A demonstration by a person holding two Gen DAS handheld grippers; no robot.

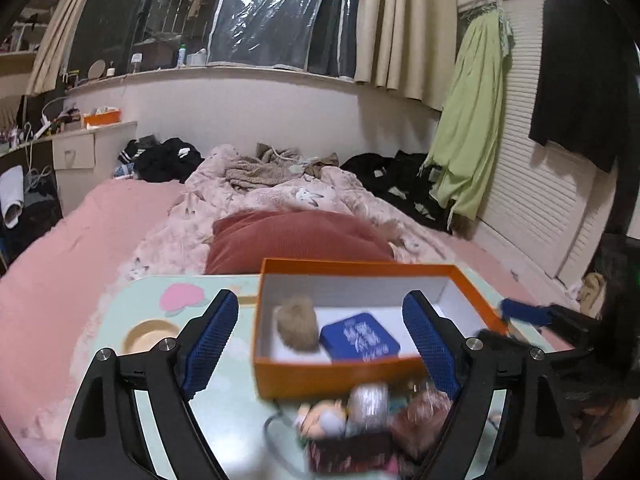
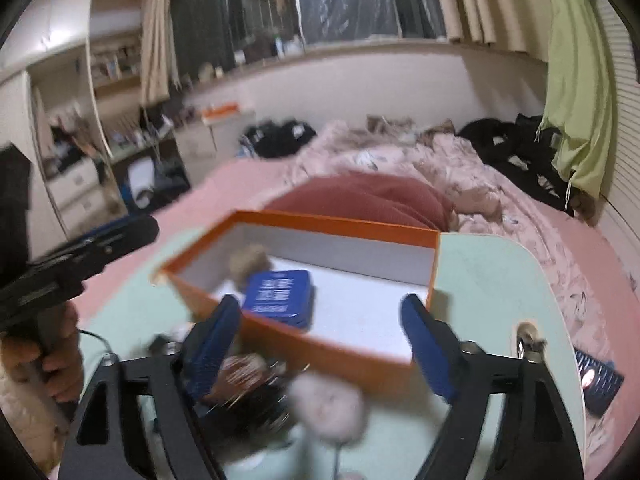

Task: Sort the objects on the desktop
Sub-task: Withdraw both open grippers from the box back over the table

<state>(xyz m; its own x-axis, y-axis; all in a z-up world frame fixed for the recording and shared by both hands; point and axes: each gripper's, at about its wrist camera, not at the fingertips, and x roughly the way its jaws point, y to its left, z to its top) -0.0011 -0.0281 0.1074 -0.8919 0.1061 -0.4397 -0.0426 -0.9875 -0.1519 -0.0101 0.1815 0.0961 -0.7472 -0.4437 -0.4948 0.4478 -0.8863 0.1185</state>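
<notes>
Blurred small toys lie heaped on the mint worktop directly below the left hand-held gripper, fingers apart and empty, just short of the orange box, nearer it than the equally spread right hand-held gripper.

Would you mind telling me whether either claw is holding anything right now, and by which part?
Nothing is held. The left claw and the right claw are both wide open above the orange box, with nothing between their fingers.
</notes>
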